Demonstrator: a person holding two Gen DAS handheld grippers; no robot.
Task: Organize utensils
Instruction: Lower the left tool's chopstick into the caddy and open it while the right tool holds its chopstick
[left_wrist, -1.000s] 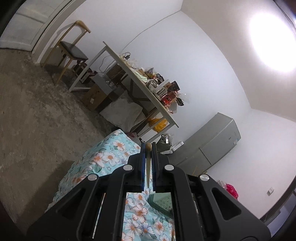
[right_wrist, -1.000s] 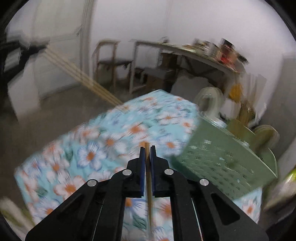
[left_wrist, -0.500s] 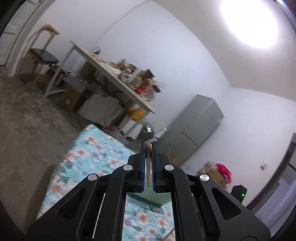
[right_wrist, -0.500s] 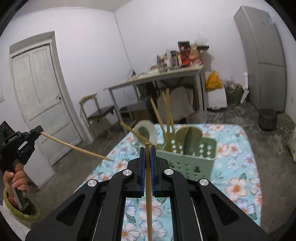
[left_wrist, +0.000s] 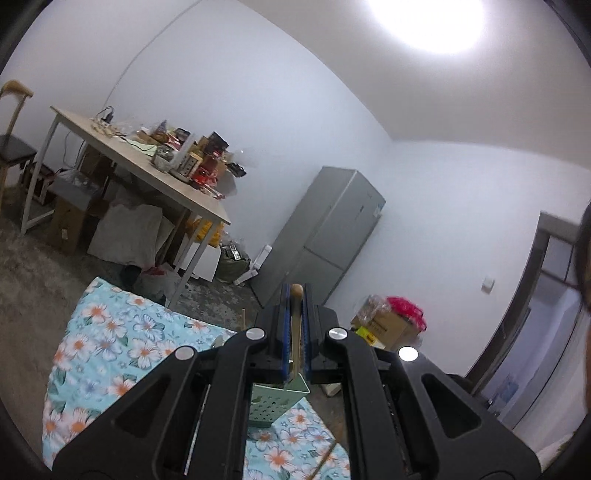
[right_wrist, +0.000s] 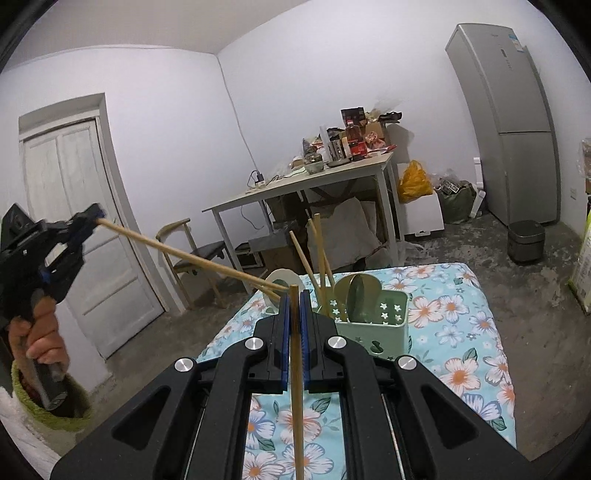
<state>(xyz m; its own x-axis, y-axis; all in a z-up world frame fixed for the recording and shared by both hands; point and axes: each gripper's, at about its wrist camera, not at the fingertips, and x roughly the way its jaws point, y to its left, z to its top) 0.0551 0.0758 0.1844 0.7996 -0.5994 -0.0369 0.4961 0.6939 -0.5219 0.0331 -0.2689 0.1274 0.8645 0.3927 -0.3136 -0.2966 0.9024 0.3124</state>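
The table w/ the flower cloth (right_wrist: 461, 332) carries the green caddy (right_wrist: 384, 328), which stands upright near the far edge. Inside it: some wooden chopsticks (right_wrist: 317, 258) leaning at diff. angles, and a round-headed spoon or ladle (right_wrist: 360, 295); a white round thing (right_wrist: 280, 280) is just behind its left side, I cannot tell if inside or outside.

The left gripper (right_wrist: 96, 218), up and well left of the caddy, has its fingers clamped on the end of a long chopstick (right_wrist: 184, 251), whose far tip points toward the caddy. The right gripper (right_wrist: 294, 302) is clamped on another stick (right_wrist: 296, 387), held along the fingers, not yet in the caddy.

Risks, in my judgement: both sticks are thin and held only at a small part, so they can rotate or slip in the pads. The two may cross near the caddy mouth and knock each other. A tip can also hit the rim or the leaning sticks, and push the light caddy over.
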